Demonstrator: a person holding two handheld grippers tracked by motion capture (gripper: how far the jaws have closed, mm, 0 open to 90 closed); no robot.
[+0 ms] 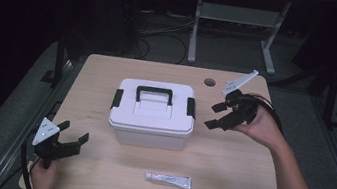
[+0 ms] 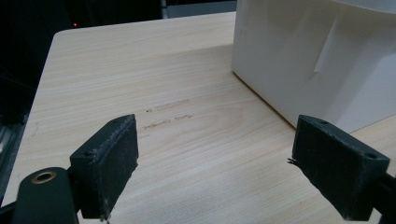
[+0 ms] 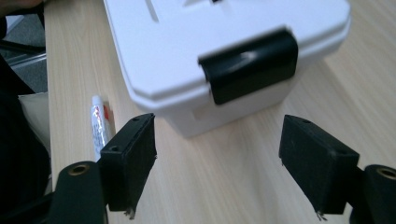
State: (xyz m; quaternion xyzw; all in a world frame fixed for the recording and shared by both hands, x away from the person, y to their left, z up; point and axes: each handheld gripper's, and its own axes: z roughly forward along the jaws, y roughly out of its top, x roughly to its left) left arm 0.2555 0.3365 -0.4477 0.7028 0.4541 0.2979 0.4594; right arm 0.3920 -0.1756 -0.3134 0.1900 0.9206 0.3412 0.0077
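Observation:
A white plastic box [image 1: 152, 114] with a black handle [image 1: 154, 93] and a black latch on each end stands shut in the middle of the wooden table [image 1: 242, 161]. My right gripper [image 1: 216, 115] hovers just right of the box, open and empty, facing its right latch [image 3: 250, 65]. My left gripper [image 1: 74, 131] is open and empty near the table's front left corner, aimed at the box's lower left side [image 2: 317, 60]. A small white tube [image 1: 168, 179] lies on the table in front of the box; it appears again as the tube [image 3: 99, 123] in the right gripper view.
A round cable hole [image 1: 210, 82] sits near the table's far edge. Beyond the table are a grey metal frame [image 1: 238, 19] and loose cables [image 1: 160, 32] on the dark floor. Bare tabletop stretches right of the box and along the front.

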